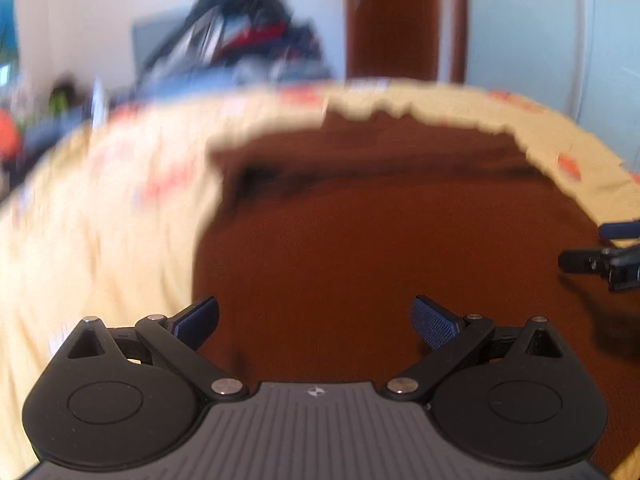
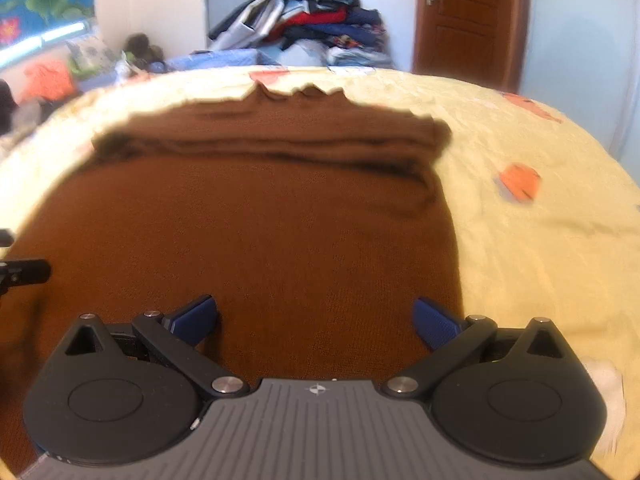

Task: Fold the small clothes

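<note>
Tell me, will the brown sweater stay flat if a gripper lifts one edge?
Probably not. The brown sweater looks soft and knitted, with folds bunched along its far edge, so it would likely droop. It also seems unlikely to slide easily on the yellow bedcover.

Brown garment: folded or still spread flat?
Partly folded. The brown garment lies on the yellow bedspread, its far part doubled into a layered band; the near part lies flat.
</note>
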